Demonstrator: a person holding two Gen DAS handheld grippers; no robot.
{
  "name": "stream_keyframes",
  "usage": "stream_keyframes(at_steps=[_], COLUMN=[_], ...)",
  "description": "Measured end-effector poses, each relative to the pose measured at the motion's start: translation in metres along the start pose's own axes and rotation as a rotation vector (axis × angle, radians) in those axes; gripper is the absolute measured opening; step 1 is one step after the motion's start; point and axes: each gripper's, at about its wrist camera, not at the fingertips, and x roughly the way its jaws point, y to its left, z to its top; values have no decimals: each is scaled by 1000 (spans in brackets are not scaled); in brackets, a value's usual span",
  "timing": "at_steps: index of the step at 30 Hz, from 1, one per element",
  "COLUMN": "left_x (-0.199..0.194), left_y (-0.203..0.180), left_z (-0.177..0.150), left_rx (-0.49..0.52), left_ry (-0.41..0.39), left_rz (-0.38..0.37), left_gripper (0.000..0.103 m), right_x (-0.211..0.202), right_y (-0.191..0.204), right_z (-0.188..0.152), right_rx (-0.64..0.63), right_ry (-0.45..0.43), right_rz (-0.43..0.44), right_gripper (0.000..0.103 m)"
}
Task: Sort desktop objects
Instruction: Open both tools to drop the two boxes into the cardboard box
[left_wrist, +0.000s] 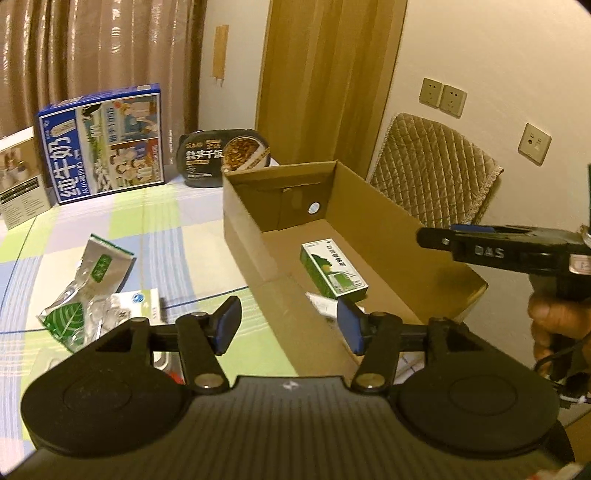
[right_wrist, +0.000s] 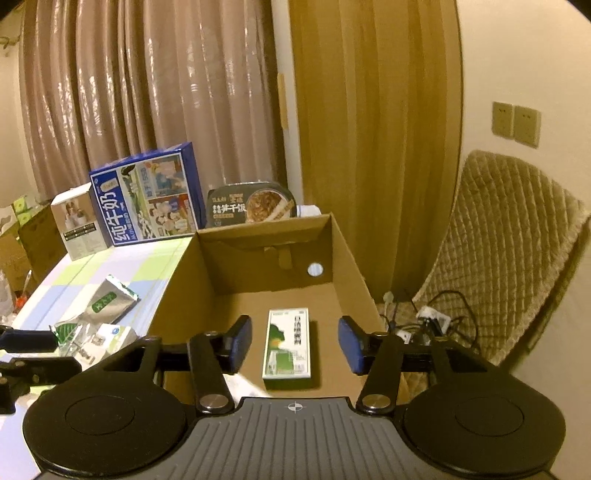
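Still loose on worktop (left_wrist: 155, 218): foil pouches (left_wrist: 92, 280), light, crinkly, slippery; pinch flat sealed edge. Left hand-held gripper (left_wrist: 288, 325) and right hand-held gripper (right_wrist: 293, 343) both wide open, empty.

Dim, warm yellowish indoor light, soft grainy focus, glare streaks on the curtain (right_wrist: 147, 110), strong fisheye bending with dark corners

One cardboard box (right_wrist: 347, 258), one green carton (right_wrist: 287, 349), two foil pouches (left_wrist: 101, 267).
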Motion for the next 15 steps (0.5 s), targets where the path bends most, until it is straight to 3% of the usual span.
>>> stream_keyframes(at_steps=[3,8,10,15], left_x=[-10,-27,-35,-54], left_y=[6,14,17,28], left_z=[-8,-20,-26,-46], left_rx=[-12,-31,-27,-49], left_ry=[-3,1,7,11], left_rz=[14,33,46,80], left_gripper=[61,65,76,86], right_x=[-14,-33,-40,-58], right_y=[4,20,29,58], right_z=[-9,-22,-27,-38], right_rx=[22,49,52,18], right_ry=[3,41,55,76], right_rz=[5,37,51,93], right_gripper=[64,71,78,91])
